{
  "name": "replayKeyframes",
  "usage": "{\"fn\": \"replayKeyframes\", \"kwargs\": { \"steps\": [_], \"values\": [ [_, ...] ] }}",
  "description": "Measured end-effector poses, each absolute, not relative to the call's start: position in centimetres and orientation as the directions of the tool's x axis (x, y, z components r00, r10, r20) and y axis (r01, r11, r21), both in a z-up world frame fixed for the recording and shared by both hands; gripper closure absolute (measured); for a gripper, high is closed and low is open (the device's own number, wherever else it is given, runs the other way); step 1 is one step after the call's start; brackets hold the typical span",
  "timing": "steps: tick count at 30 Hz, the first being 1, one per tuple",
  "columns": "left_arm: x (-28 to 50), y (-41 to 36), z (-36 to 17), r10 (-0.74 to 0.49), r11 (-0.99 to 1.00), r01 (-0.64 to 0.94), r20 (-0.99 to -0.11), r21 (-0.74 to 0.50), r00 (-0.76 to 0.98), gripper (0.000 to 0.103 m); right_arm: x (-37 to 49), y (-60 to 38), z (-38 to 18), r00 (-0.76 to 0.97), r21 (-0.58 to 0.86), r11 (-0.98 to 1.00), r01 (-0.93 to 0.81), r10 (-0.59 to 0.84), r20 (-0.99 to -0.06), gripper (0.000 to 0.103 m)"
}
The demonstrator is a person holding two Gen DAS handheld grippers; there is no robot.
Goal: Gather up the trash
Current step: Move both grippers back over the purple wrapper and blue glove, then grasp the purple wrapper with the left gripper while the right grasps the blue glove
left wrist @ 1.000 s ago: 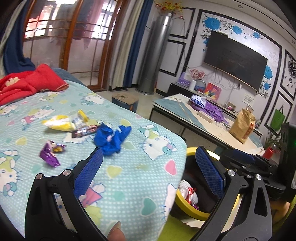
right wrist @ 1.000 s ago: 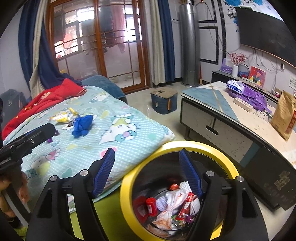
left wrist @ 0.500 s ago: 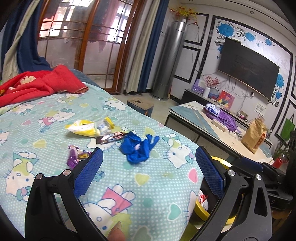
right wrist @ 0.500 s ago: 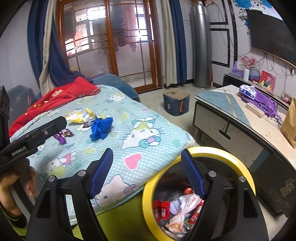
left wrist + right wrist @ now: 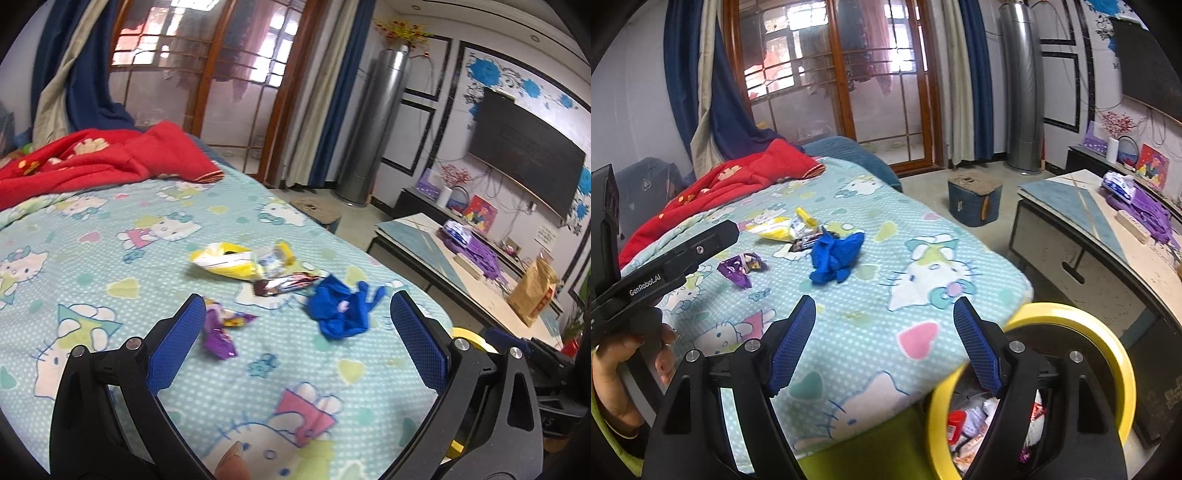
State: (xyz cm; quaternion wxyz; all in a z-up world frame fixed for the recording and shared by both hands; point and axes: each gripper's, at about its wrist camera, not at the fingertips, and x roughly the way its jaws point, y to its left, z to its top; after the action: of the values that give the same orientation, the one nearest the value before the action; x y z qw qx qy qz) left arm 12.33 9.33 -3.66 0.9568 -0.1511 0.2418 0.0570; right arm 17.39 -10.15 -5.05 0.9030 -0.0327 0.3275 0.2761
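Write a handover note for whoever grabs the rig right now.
Left tool: open, empty, above the bed sheet, pointed at the litter.
Right tool: open, empty, over the bed edge beside the yellow-rimmed bin.
Done: wrappers already lie in the bin.
Left on the sheet: purple wrapper, blue glove, dark candy wrapper, yellow bag and a small yellow-tipped wrapper.

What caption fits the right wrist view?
Open right tool above bedsheet, facing blue glove and wrappers, yellow-rimmed bin alongside.
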Motion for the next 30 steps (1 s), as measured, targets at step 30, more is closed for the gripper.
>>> {"fn": "replayKeyframes", "kwargs": {
  "steps": [30],
  "values": [
    [13.5,14.6,-8.3,-0.027,0.849,-0.304,-0.610,-0.432,0.792,0.052,25.6,-2.2,-9.4,0.457,0.305,0.803,-0.512,0.555,-0.695,0.065]
  ]
}}
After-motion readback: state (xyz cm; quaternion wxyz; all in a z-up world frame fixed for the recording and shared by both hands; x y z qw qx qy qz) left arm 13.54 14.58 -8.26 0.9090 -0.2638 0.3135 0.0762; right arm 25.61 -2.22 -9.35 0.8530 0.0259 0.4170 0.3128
